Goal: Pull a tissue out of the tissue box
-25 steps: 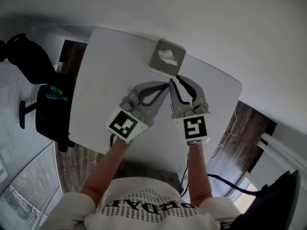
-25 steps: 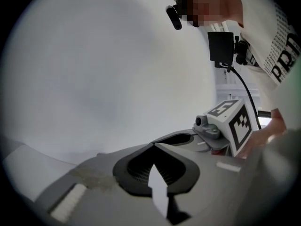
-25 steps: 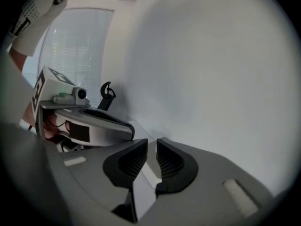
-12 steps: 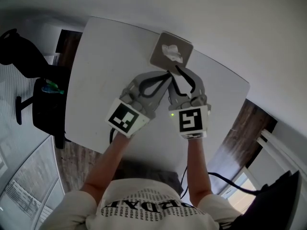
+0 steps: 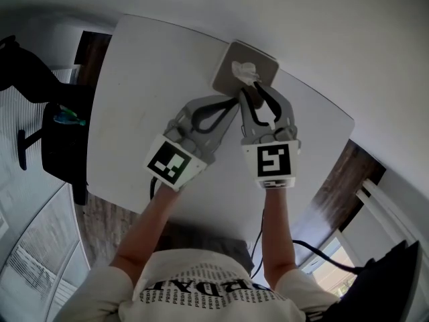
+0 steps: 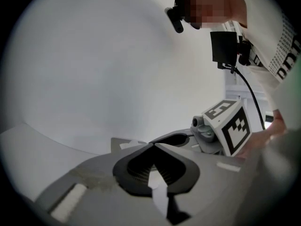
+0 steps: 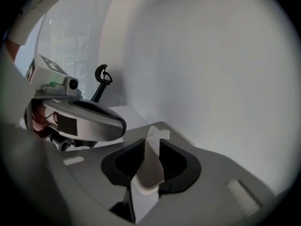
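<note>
A white table [image 5: 147,79] seen from above, pushed up to a pale wall. A grey box [image 5: 226,80] sits at the table's far edge, near the wall, with a white tissue [image 5: 243,70] standing crumpled out of its top.

A person holds both grippers low over the table, side by side and pointing at the box. The right gripper [image 5: 257,94] reaches the near edge of the box. Its jaws have just been opening and stand apart. In the right gripper view the tissue [image 7: 155,134] rises just past the gripper's [image 7: 151,143] tips, in line with the gap between them, and the pads do not press on it. The grey top of the box [image 7: 178,135] lies under and beyond the tips.

The left gripper [image 5: 233,104] is just beside the right one, stopping a little short of the box. In the left gripper view its jaws [image 6: 153,145] meet at the tips with nothing between them.
</note>
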{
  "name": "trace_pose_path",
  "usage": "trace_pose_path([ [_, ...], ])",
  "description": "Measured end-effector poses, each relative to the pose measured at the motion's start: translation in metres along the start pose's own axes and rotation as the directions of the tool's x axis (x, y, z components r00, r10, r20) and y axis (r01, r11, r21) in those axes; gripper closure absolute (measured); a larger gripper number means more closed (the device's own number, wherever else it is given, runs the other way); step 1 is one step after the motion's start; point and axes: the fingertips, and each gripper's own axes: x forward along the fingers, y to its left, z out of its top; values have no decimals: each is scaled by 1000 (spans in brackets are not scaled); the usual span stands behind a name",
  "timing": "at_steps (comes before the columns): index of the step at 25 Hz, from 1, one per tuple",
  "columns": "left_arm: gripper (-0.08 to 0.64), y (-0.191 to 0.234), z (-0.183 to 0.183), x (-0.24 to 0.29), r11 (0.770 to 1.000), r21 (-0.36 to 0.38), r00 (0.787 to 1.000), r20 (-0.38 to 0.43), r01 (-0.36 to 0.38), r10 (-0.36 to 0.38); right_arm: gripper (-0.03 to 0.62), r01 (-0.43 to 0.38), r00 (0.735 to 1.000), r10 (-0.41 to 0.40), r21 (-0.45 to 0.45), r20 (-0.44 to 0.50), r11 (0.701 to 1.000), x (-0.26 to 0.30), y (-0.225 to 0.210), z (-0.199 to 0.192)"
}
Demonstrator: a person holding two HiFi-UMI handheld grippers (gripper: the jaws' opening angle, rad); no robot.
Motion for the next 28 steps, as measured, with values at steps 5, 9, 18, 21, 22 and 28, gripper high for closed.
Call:
trace_pose_path([
  [5,569,3,-4,0,1000,-11,1000,-2,-3,3,502,-7,1000,7,16,-2,1000,6,2,-4],
  [9,569,4,-5,-1,1000,-18,1000,-4,-3,3,500,8,1000,-8,10,-3,1000,7,-2,-2],
  [18,569,3,-8,-1,1000,-30,1000,-7,0,0,433,-18,1000,19,6,-19,1000,12,-4,2],
  [21,569,4,-9,-1,999,-42,1000,-10,-2,2,441,-20,1000,20,10,-15,1000,14,-5,3],
  [22,569,4,-9,-2,999,-44,1000,-10,-4,3,480,-17,1000,17,0,-16,1000,14,-5,4],
  [28,569,6,-9,-2,999,-47,1000,-8,-6,5,568,-2,1000,2,-21,-19,1000,13,-5,5],
])
